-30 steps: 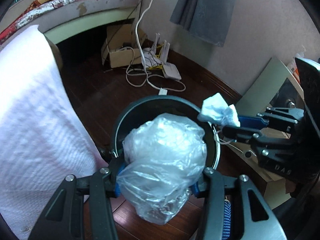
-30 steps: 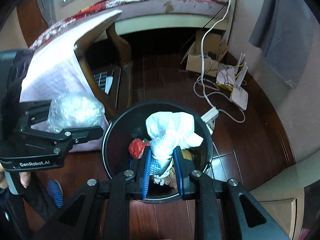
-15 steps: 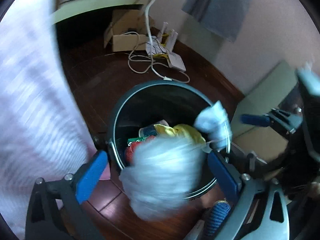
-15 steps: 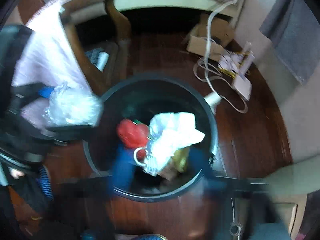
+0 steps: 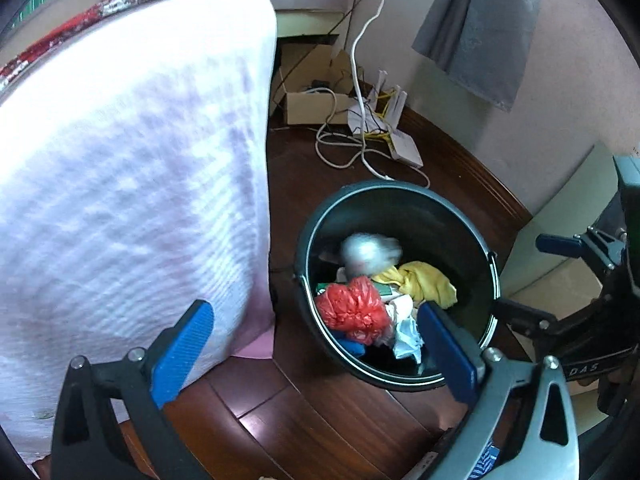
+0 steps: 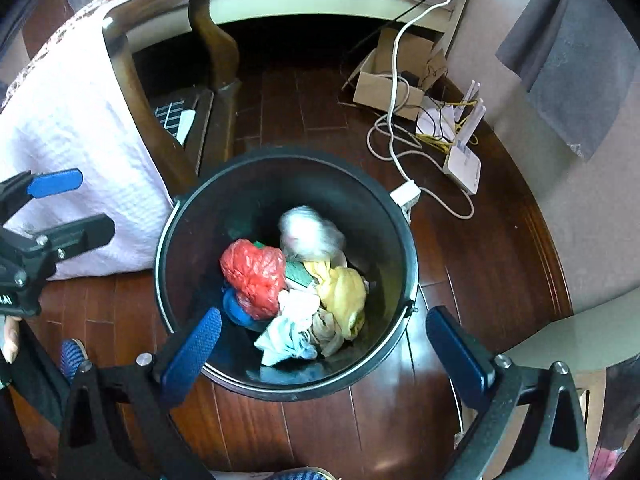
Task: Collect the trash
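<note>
**Both claws spread wide above the black bin**

Left claw (image 5: 316,344) stands with its jaws far apart and nothing between them; its ribbed blue pads (image 5: 182,354) frame the lower part of the left wrist frame, on black and grey metal arms. The right claw (image 6: 324,350) is likewise spread wide and bare, its textured blue pads (image 6: 192,354) at the lower left and lower right of the right wrist frame.

Between them, on the dark glossy plank floor (image 6: 280,428), sits a round black trash bin (image 6: 192,216) with a thin metal rim. Inside lies a heap of soft, crumpled trash: a wrinkled red plastic bag (image 6: 252,274) at centre left, a folded yellow cloth or wrapper (image 6: 344,292) at right, pale blue and white crushed tissue (image 6: 288,334) toward the lower edge, and a blurred, whitish, rounded clear plastic bundle (image 6: 310,236) at the top of the heap. In the left wrist frame the same bundle (image 5: 370,252) shows as a smeared grey-white blob inside the bin (image 5: 400,200).

A white, finely ribbed cloth (image 5: 128,184) fills the left half of the left wrist frame, draped over a dark wooden table (image 6: 140,92). At the upper right lie an open cardboard box (image 6: 384,84), looping white cables (image 6: 394,148) and a flat white router (image 6: 462,168).
</note>
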Motion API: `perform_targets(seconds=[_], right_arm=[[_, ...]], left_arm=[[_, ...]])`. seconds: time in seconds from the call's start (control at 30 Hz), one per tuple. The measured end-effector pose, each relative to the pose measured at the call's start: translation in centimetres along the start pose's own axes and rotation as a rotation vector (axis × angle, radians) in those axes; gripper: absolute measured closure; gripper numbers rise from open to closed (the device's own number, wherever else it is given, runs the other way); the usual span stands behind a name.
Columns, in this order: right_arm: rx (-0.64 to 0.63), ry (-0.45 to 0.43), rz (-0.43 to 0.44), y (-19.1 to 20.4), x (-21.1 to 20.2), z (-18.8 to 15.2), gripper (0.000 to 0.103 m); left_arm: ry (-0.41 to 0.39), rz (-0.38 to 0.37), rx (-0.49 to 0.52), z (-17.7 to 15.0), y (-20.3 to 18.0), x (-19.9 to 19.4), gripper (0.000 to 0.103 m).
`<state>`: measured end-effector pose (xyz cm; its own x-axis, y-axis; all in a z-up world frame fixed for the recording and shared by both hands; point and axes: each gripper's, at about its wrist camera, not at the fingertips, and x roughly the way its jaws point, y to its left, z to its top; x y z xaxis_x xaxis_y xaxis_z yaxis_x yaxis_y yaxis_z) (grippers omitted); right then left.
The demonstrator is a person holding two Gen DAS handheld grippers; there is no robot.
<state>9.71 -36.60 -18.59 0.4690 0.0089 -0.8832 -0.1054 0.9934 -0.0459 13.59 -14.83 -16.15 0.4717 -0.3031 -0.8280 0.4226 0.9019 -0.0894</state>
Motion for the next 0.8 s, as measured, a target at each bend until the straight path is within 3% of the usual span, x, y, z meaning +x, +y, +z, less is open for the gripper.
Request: perform_targets(seconds=[0.8], right_arm=[[0.019, -0.208, -0.013, 3.8, -12.0, 1.1, 0.000]], left_arm=[[-0.180, 0.083, 0.046, -0.3, -0.7, -12.0, 0.001]])
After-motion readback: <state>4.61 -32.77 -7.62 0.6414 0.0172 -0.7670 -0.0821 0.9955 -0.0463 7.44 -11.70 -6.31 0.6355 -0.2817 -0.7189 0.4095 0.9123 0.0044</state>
